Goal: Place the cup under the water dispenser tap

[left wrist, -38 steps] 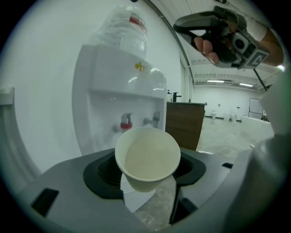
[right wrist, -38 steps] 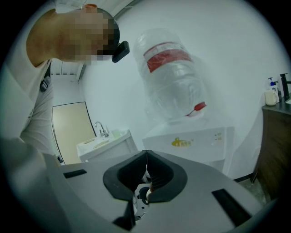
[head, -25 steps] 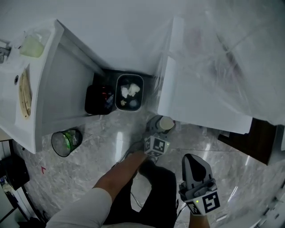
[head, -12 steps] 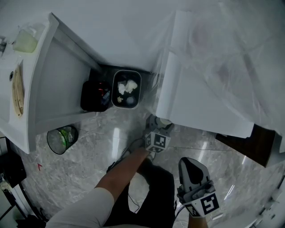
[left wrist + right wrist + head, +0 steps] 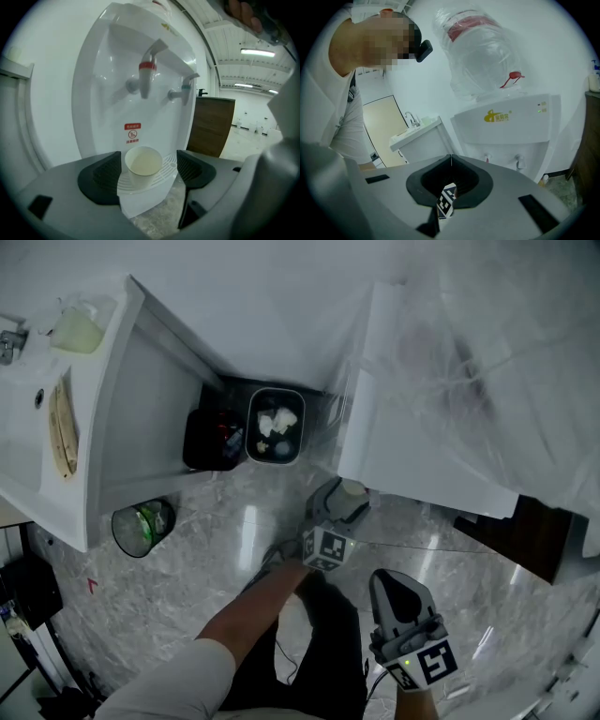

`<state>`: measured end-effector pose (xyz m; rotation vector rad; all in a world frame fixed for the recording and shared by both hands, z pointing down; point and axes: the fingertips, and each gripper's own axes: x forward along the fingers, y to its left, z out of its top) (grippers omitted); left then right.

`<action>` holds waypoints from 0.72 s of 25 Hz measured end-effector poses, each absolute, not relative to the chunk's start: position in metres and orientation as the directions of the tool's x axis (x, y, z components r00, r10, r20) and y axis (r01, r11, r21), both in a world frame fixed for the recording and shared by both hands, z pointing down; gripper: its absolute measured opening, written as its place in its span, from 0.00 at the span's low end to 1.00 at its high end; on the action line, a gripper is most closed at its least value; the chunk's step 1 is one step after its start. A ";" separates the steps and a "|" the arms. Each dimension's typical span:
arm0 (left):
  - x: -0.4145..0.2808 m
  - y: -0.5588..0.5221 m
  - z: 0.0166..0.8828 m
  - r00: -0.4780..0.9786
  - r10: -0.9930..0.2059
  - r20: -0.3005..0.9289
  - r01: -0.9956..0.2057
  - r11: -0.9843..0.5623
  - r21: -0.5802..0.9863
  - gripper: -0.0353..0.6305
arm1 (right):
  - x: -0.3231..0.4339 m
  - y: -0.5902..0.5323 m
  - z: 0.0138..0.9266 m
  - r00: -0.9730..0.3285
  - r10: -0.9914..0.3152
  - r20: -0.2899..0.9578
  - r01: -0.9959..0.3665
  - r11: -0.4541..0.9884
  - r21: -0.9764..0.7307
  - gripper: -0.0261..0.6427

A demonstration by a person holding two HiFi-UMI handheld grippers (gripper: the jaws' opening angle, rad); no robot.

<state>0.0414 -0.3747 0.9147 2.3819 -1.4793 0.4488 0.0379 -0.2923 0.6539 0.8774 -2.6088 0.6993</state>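
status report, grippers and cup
Left gripper open, jaws just been opening, pads clear of cup. Cup upright on drip tray below red tap. Right gripper shut, empty. Nothing in the way.

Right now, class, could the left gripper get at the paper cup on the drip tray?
Probably yes. The left gripper has just been opening its jaws, which stand wide; the cup stands upright between them on the drip tray, untouched. Nothing blocks the way.

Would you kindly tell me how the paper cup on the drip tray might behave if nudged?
The cup looks thin-walled and empty, so it is probably light and easily crushed. It stands upright on the slotted drip tray, narrower at its base, so a nudge may tip it.
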 end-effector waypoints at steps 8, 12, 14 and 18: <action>0.031 -0.297 0.763 0.533 -0.737 0.416 -0.835 -0.538 0.116 0.58 | 0.039 -0.277 0.581 -0.693 -0.562 0.451 -0.716 0.609 -0.342 0.06; 0.018 -0.272 0.665 0.604 -0.706 0.369 -0.784 -0.611 0.113 0.58 | 0.040 -0.264 0.541 -0.663 -0.601 0.447 -0.744 0.595 -0.303 0.06; 0.014 -0.260 0.621 0.632 -0.685 0.361 -0.762 -0.635 0.129 0.58 | 0.042 -0.250 0.519 -0.653 -0.620 0.435 -0.753 0.592 -0.287 0.06; 0.003 -0.241 0.541 0.660 -0.662 0.355 -0.739 -0.656 0.151 0.57 | 0.044 -0.228 0.479 -0.638 -0.645 0.420 -0.766 0.583 -0.269 0.06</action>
